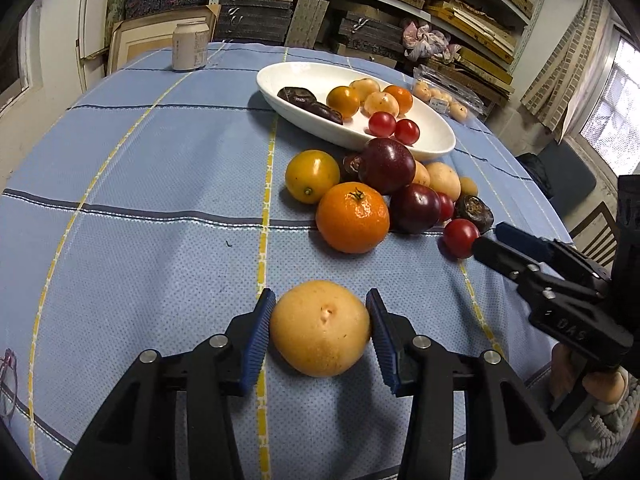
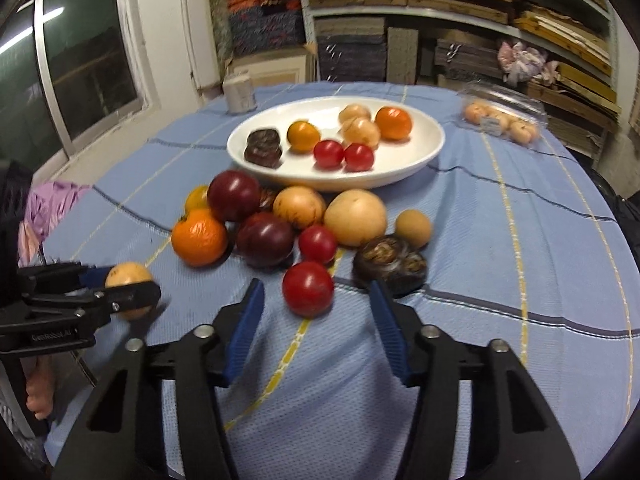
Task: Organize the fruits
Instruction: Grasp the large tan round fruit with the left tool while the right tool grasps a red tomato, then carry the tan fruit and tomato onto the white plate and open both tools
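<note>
Blue ribbed pads on the left gripper (image 1: pixel 320 330) sit either side of a pale yellow-orange round fruit (image 1: pixel 320 328), and they're right up against its skin on both flanks, so the claw is clamped onto it, spread only as wide as the fruit itself. From the right wrist view that same fruit (image 2: pixel 129 276) shows between the black fingers low on the left side, apart from the main pile; whether it rests on the cloth or is lifted, I can't tell.

Over to the right gripper (image 2: pixel 316 312): jaws spread wide, holding nothing. A glossy red cherry tomato (image 2: pixel 308 288) lies between its two blue pads with clear cloth showing on each side, touching neither. In the left wrist view one black fingertip looks to be against that tomato (image 1: pixel 461 238), though contact isn't certain.

Behind it lies the loose heap on the blue checked tablecloth (image 1: pixel 160 184): a bright orange mandarin (image 1: pixel 352 218), two dark purple plums, a yellow tomato (image 1: pixel 312 176), pale round fruits and a wrinkled dark brown fruit (image 2: pixel 390 266) just beside the right pad.

Further back, the white oval ceramic dish (image 2: pixel 434 136) already carries dark brown pieces, two red tomatoes, a yellow one, an orange one and pale fruits.
</note>
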`<state>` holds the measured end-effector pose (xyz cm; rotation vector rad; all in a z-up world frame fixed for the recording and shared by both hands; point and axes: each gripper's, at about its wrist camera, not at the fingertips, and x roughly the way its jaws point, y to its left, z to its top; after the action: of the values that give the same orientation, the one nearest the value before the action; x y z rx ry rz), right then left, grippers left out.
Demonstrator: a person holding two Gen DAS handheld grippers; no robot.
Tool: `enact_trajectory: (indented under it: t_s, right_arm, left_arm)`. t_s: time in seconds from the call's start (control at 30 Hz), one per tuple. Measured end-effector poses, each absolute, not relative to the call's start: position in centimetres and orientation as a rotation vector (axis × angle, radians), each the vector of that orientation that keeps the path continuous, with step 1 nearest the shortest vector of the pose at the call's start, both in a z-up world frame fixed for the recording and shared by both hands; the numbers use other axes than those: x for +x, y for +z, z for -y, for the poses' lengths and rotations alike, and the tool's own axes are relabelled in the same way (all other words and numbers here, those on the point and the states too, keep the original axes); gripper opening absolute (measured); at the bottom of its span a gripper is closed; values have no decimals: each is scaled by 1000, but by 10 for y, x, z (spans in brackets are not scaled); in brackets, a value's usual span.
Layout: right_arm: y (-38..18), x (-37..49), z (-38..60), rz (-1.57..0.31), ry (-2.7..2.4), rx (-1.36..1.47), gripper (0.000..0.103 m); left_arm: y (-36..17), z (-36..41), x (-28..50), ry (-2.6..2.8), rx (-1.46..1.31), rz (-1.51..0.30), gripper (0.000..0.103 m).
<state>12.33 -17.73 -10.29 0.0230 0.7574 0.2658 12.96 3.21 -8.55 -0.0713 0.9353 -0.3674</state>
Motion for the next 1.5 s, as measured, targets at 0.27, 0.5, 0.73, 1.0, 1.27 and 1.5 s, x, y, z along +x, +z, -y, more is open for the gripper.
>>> enact_trajectory:
  t_s: [0.27,0.5,0.73,1.0,1.27,1.5]
  right_arm:
    - [-116,143,173,-844,291,80,37]
    - [-117,151,170,-850,293,94,30]
    - [-118,150,182,-849,315,161,30]
    - [-96,129,196,-729,302,202,30]
    - [-39,169,221,-617,219,214,30]
    - [-46,242,235,-668,171,248,30]
  left_arm:
    - [-86,-32,129,-364,-62,-935,47]
    - [-86,-31,129,-362,-60,-935,47]
    - [-85,-32,126,-382,-79,-926,47]
    - [-59,-32,128,-310,-62,-823,47]
    - [10,1,203,-270,-26,-702,47]
    - [-2,44,265,-289,-27,-733,47]
